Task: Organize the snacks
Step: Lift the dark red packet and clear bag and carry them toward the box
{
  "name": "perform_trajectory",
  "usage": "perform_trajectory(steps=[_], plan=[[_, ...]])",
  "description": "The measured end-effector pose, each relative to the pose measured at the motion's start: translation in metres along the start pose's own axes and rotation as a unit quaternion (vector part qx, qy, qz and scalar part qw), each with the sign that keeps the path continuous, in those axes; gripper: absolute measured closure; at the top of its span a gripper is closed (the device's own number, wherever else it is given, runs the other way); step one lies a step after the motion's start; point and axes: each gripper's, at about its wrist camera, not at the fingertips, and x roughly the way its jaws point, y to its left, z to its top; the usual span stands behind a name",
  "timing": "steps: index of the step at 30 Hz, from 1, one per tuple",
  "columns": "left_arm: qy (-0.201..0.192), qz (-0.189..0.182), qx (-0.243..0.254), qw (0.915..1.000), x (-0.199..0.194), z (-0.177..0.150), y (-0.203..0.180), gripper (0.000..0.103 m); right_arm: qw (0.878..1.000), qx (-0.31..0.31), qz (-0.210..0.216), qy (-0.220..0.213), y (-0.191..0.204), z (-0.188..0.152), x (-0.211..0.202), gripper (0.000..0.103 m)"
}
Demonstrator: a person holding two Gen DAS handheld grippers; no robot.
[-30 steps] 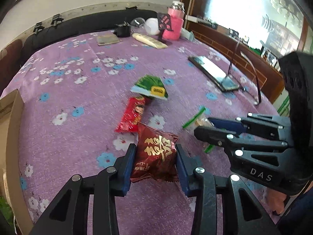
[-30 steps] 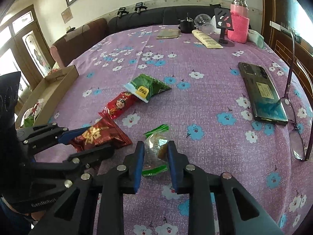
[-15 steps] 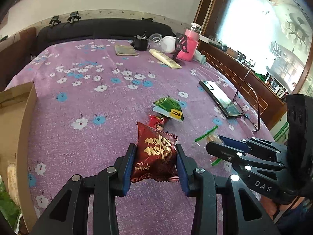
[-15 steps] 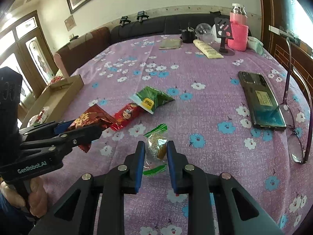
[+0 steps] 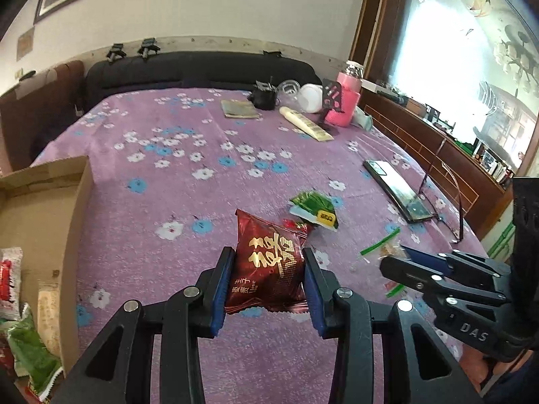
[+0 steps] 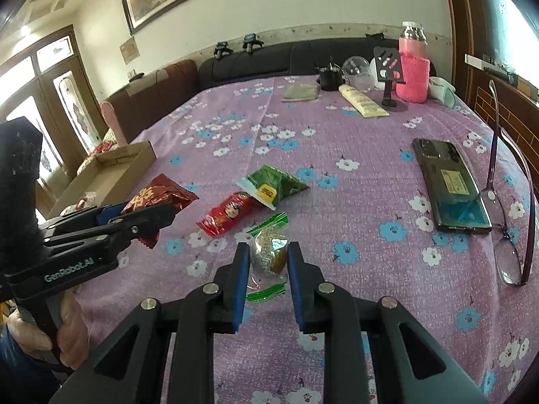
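Note:
My left gripper (image 5: pixel 267 262) is shut on a dark red snack packet (image 5: pixel 266 266) with gold characters and holds it above the purple flowered tablecloth (image 5: pixel 188 175); it also shows in the right wrist view (image 6: pixel 158 197). My right gripper (image 6: pixel 268 256) is shut on a clear wrapped pastry with green ends (image 6: pixel 269 252), held just above the cloth. A green packet (image 6: pixel 273 187) and a red packet with a face (image 6: pixel 229 212) lie on the cloth ahead. A cardboard box (image 5: pixel 37 222) with several snacks stands at the left.
A phone (image 6: pixel 451 185) and glasses (image 6: pixel 512 202) lie at the right. At the far edge are a pink bottle (image 6: pixel 412 67), a phone stand (image 6: pixel 390 67), a cream tube (image 6: pixel 362 101), a notebook (image 6: pixel 301 92) and a black sofa back (image 5: pixel 198 70).
Both grippers have risen with their snacks. The left one has carried the dark red packet up and toward the box side; the right one has lifted the pastry slightly.

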Motion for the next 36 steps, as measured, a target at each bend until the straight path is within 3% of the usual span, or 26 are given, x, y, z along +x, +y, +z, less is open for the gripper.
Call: perform_trajectory(steps=[5, 20, 36], plan=[[-0.013, 0.016, -0.001, 0.9998, -0.003, 0.001, 0.002, 0.062, 1.0, -0.008, 0.01, -0.024, 0.006, 0.001, -0.008, 0.081], [-0.042, 0.048, 0.012, 0.9979, -0.012, 0.001, -0.001, 0.062, 0.999, -0.014, 0.021, -0.036, 0.01, 0.0, -0.012, 0.081], [-0.055, 0.051, 0.006, 0.9972, -0.018, 0.002, 0.001, 0.062, 0.999, -0.016, 0.021, -0.039, 0.011, 0.001, -0.013, 0.081]])
